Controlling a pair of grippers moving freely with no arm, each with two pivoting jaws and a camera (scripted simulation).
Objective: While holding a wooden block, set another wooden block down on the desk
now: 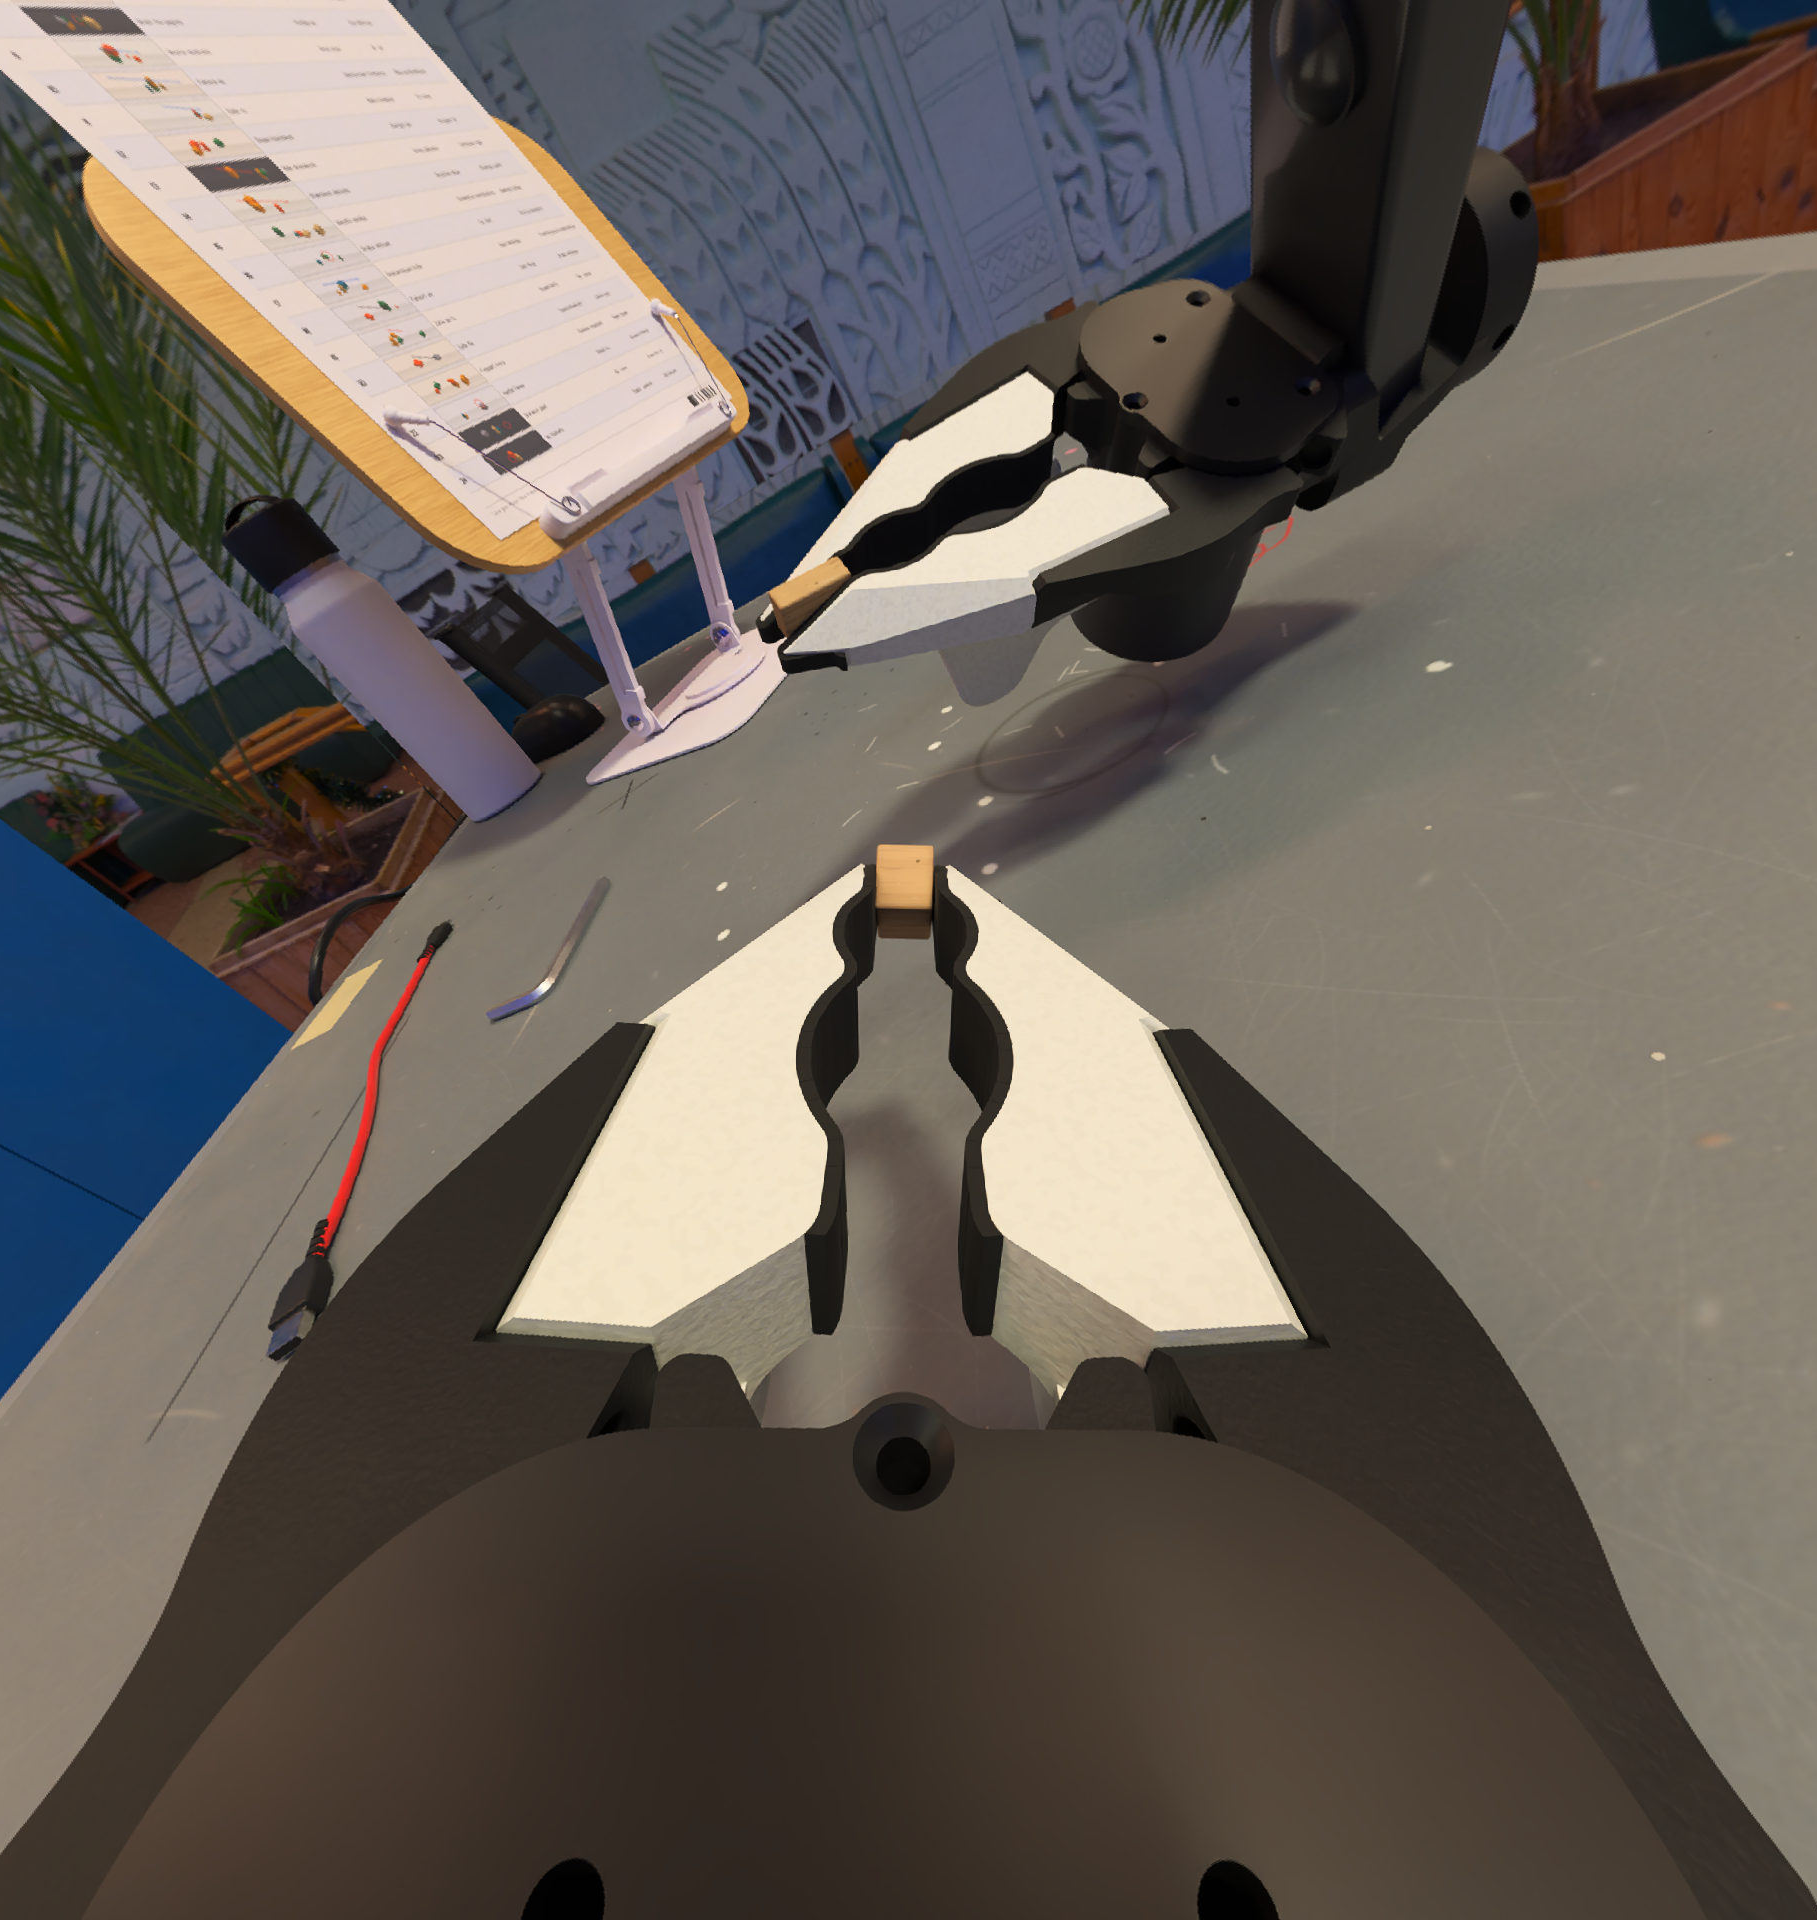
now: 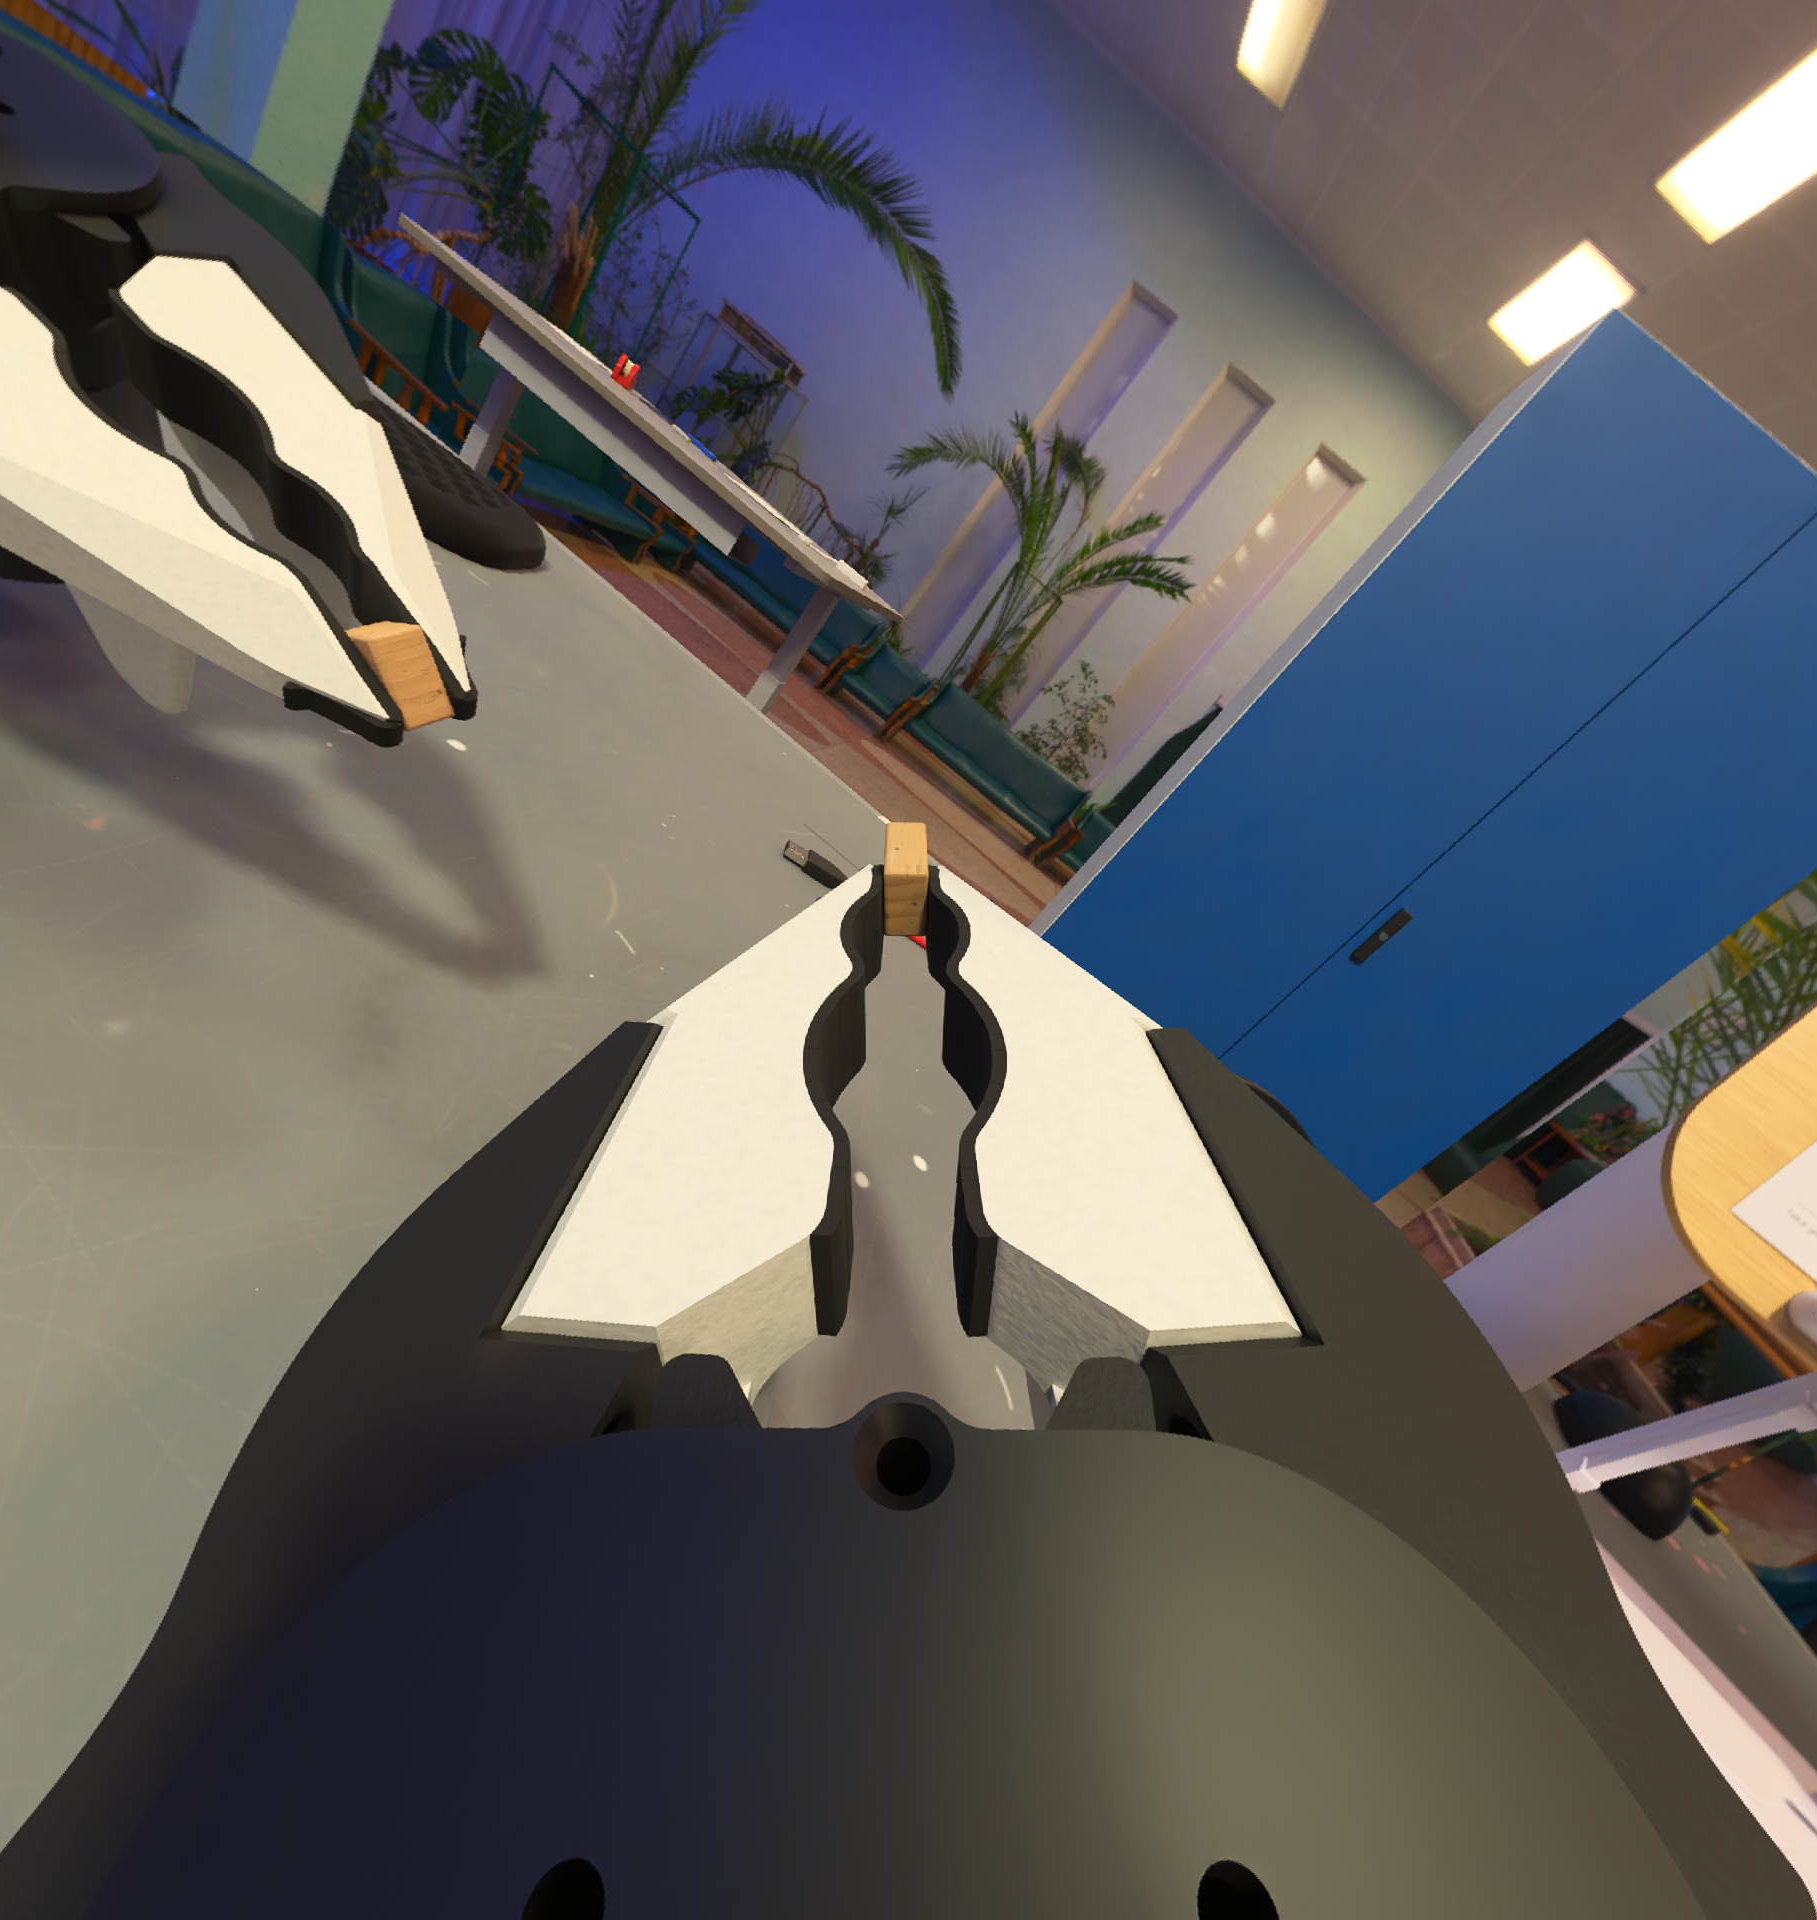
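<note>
My left gripper [image 1: 905, 883] is shut on a small wooden block [image 1: 904, 886] at its fingertips and holds it above the grey desk [image 1: 1403, 1039]. My right gripper [image 2: 905, 883] is shut on a second wooden block [image 2: 905, 878], also off the desk. In the left wrist view the right gripper [image 1: 795, 623] shows farther off at upper right, with its block [image 1: 808, 590] near the stand's foot. In the right wrist view the left gripper [image 2: 416, 696] shows at upper left with its block [image 2: 402, 673] just above the desk [image 2: 260, 1039].
A wooden board on a white stand [image 1: 416, 343] holds a printed sheet at the far left. A white bottle [image 1: 395, 665] stands beside it. A red cable [image 1: 364, 1132] and a bent metal key [image 1: 551, 956] lie near the left edge. A blue cabinet [image 2: 1506, 779] stands beyond the desk.
</note>
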